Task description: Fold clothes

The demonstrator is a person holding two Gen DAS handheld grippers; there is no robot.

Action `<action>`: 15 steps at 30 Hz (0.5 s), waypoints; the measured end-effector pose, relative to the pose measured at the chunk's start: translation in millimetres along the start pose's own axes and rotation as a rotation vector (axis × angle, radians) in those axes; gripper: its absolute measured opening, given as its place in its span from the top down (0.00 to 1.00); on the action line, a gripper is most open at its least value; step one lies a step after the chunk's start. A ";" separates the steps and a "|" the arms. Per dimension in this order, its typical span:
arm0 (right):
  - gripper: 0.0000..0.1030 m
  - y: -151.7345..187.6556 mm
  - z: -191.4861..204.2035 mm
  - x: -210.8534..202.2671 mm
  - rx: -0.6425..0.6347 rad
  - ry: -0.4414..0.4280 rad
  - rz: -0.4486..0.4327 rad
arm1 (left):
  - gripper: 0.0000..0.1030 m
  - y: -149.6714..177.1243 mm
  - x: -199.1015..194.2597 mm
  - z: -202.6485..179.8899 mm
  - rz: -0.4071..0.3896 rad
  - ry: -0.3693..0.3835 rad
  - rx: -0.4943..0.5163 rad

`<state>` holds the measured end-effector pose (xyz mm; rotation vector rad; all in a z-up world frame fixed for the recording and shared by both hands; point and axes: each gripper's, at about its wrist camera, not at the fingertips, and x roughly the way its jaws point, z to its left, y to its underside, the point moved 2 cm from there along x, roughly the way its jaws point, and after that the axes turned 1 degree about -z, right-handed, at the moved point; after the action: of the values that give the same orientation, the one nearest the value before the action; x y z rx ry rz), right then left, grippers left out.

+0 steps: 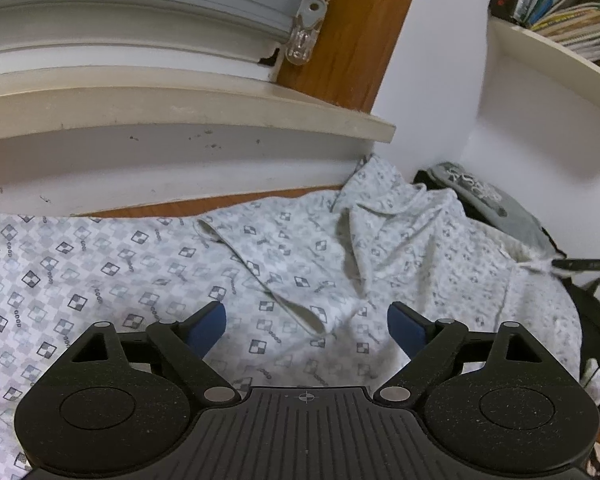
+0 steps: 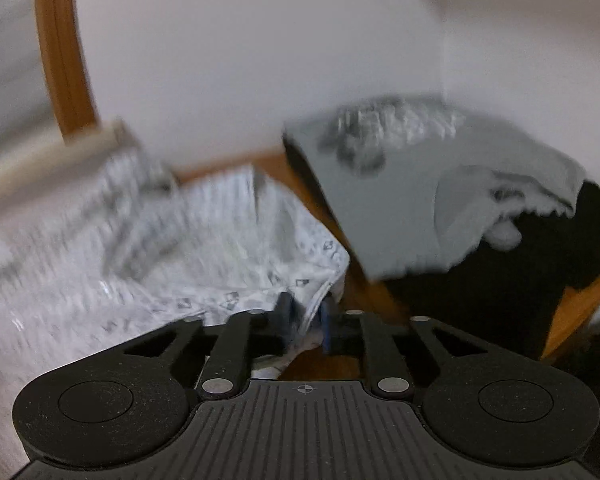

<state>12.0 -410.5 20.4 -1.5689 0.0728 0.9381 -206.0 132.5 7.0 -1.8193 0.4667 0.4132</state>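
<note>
A white shirt (image 1: 284, 264) printed with grey checks and small dark squares lies crumpled across the wooden surface. Its collar is bunched toward the far wall. My left gripper (image 1: 306, 318) hangs just above the shirt's middle, open wide, with nothing between its blue pads (image 1: 210, 326). My right gripper (image 2: 305, 316) is shut on the shirt's right edge (image 2: 312, 308), and a fold of cloth is pinched between its fingers. In the left wrist view the right gripper (image 1: 558, 264) comes in from the far right and pulls that edge taut. The right wrist view is blurred.
A folded grey garment (image 2: 400, 200) with a print lies on black clothing (image 2: 500, 280) at the right, next to the shirt. A wooden table edge (image 2: 572, 308) shows beyond the black clothing. A window sill (image 1: 180, 108), the wall and a bookshelf (image 1: 560, 12) close off the far side.
</note>
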 end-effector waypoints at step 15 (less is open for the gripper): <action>0.44 -25.4 101.1 22.8 -0.186 -0.192 -0.077 | 0.07 4.1 0.5 0.0 0.048 -0.035 0.018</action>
<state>-11.0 -307.3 34.8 -1.6308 -0.2137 1.0537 -207.6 131.4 3.4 -1.7838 0.4890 0.4719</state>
